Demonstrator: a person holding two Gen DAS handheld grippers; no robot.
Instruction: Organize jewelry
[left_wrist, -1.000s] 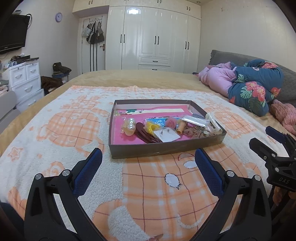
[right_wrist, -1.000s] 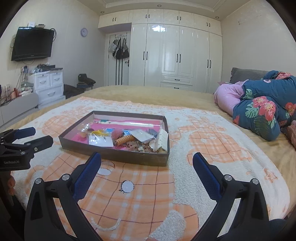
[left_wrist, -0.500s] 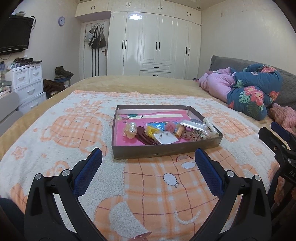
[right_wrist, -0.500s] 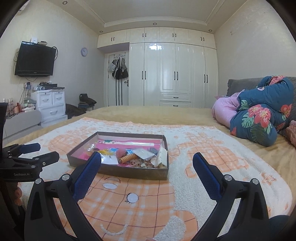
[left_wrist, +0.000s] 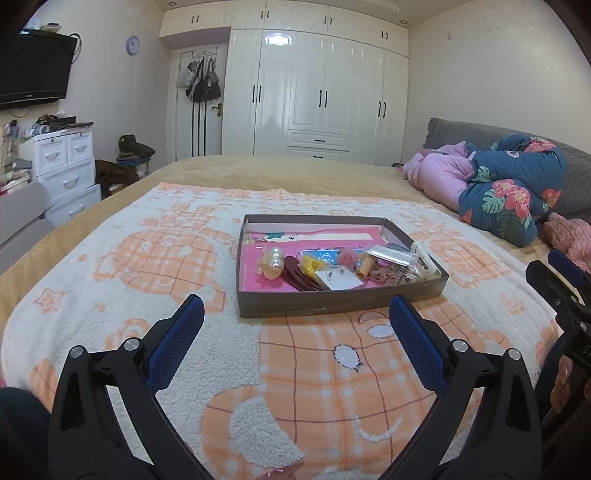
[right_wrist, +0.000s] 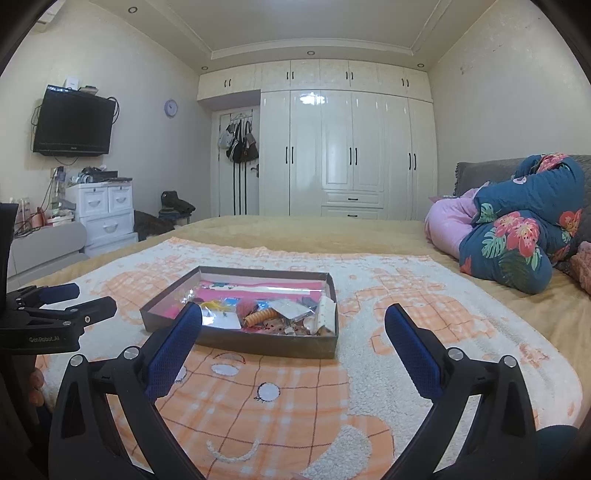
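A shallow cardboard tray (left_wrist: 332, 306) sits on the fleecy orange-and-white blanket (left_wrist: 147, 258) spread over the bed, ahead of both tools and well short of the bundled quilt (left_wrist: 517, 192) at the far right. Inside, on a pink liner, the jewelry lies in a loose heap toward the near edge: a pearly claw clip (left_wrist: 271, 263), dark red hair clips (left_wrist: 297, 275), a yellow piece (left_wrist: 310, 265), a small plastic packet of earrings (left_wrist: 338, 277), an orange coil tie (left_wrist: 365, 266) and a white clip (left_wrist: 423, 258) leaning against the right wall. The left gripper (left_wrist: 295, 345) hovers above the blanket with its fingers spread wide and nothing between them; the right gripper (right_wrist: 293, 343) is equally wide open and empty, a little farther back. These pieces look light and small, so none should resist a lift, but the plastic packet is likely slippery and thin (best pinched by an edge), while the claw clip seems rigid enough to take across its body. The soft bed beneath may let the tray shift under pressure.
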